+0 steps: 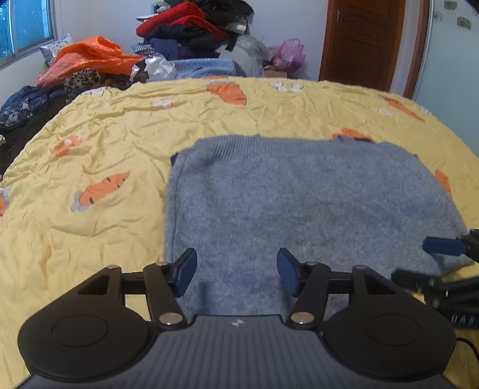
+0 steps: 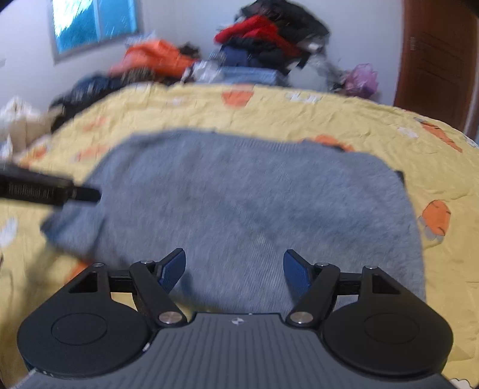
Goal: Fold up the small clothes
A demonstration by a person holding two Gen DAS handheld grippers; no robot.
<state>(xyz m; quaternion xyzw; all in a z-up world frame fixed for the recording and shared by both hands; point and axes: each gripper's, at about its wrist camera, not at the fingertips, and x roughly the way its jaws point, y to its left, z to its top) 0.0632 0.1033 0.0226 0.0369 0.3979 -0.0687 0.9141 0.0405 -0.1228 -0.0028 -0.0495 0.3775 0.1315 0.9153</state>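
A grey knitted sweater (image 1: 299,203) lies flat on the yellow bedspread (image 1: 104,143), folded into a rough rectangle. My left gripper (image 1: 236,269) is open and empty, hovering over the sweater's near edge. The right gripper (image 1: 431,260) enters the left wrist view at the right edge, over the sweater's near right corner. In the right wrist view, my right gripper (image 2: 233,269) is open and empty above the sweater (image 2: 254,203). The left gripper (image 2: 54,191) shows there as a blurred dark bar at the left, over the sweater's left side.
The bedspread (image 2: 359,119) has orange carrot prints. A heap of clothes (image 1: 191,30) and an orange bag (image 1: 89,59) sit beyond the far edge of the bed. A brown door (image 1: 365,42) stands at the back right, a window (image 1: 27,24) at the back left.
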